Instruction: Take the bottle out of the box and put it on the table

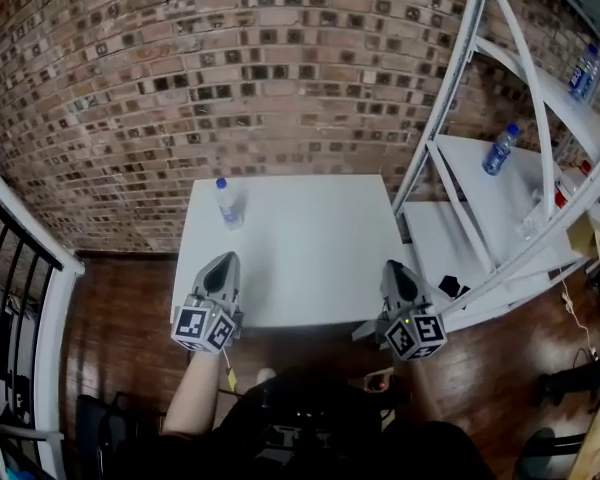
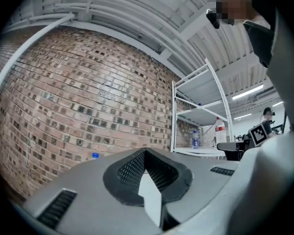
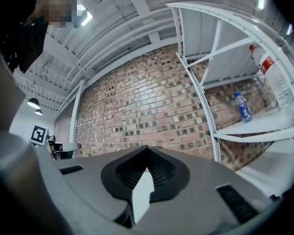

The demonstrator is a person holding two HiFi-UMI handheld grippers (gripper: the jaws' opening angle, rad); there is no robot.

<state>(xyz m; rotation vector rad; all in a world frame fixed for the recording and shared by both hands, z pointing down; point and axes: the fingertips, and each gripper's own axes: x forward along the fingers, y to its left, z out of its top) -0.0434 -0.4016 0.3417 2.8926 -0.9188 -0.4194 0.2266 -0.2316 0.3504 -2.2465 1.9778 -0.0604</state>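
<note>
A clear bottle with a blue cap [image 1: 228,203] stands upright at the far left of the white table [image 1: 310,238]. Only its cap [image 2: 95,155] shows over the jaws in the left gripper view. No box is in view. My left gripper [image 1: 223,260] hovers over the table's near left edge, a good way short of the bottle. Its jaws are shut on nothing [image 2: 146,153]. My right gripper [image 1: 393,268] hangs at the near right corner, also shut and empty [image 3: 148,151]. Both point toward the brick wall.
A white shelving unit [image 1: 500,198] stands right of the table. It holds a blue-capped bottle [image 1: 499,150], another higher up [image 1: 583,71] and a red-labelled one [image 3: 264,65]. A brick wall [image 1: 230,78] backs the table. A black railing [image 1: 10,258] runs along the left.
</note>
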